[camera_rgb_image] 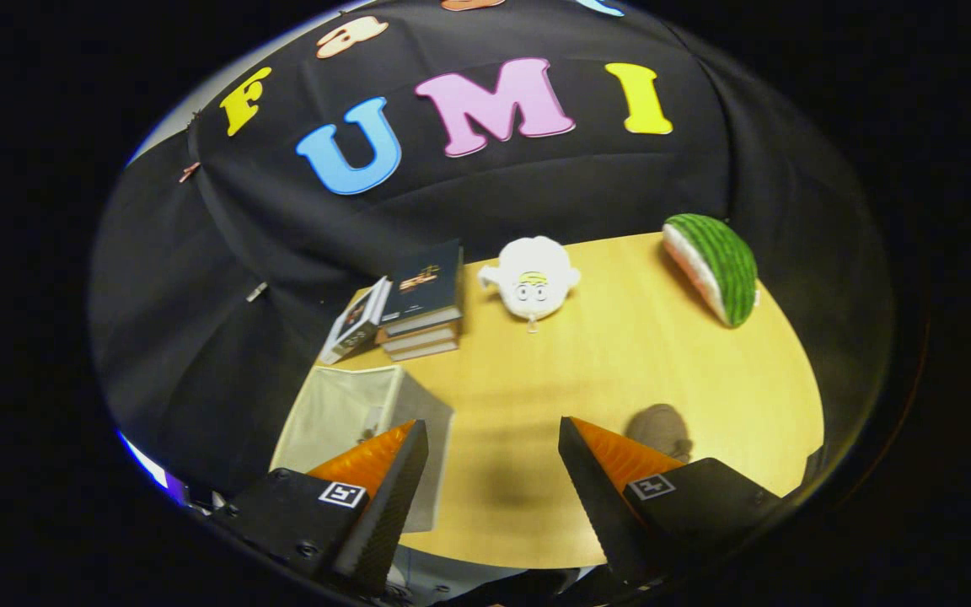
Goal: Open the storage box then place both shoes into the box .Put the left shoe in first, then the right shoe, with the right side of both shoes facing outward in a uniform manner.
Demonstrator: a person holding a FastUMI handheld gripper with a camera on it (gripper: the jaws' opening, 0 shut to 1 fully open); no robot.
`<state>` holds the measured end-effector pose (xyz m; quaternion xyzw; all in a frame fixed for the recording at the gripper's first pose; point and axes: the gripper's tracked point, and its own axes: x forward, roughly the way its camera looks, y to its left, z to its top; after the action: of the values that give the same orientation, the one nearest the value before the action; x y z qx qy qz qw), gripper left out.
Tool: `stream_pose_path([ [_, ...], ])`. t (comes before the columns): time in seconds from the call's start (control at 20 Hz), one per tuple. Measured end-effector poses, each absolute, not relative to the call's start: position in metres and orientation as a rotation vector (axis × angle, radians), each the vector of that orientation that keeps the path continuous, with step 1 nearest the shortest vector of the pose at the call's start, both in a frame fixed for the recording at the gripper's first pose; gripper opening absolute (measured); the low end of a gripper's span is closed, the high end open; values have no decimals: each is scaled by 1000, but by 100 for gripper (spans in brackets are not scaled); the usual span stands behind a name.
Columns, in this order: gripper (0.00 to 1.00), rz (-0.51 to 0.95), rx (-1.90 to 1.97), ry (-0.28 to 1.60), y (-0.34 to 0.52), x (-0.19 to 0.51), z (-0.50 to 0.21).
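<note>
The claw [494, 476] is wide open and holds nothing, hanging above the pale wooden counter [620, 362]. The pale grey fabric storage box [351, 413] sits just ahead of the left finger, a bit off to the left side. A small brownish rounded thing [661, 428], maybe a shoe, peeks out beyond the right finger. The box is the nearer one.

The tool [494, 447] hangs tilted in mid-air, its two fingers [384, 497] spread wide apart with nothing held between them, pointing forward and downward.
</note>
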<state>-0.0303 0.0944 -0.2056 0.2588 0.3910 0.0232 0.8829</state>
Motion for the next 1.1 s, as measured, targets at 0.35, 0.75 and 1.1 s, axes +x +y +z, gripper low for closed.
stream_pose_path([
  [0.35,95,-75,430,982,21,-112,-307],
  [0.75,92,-63,343,1132,11,-137,-396],
  [1.1,71,-94,309,1121,8,-103,-428],
])
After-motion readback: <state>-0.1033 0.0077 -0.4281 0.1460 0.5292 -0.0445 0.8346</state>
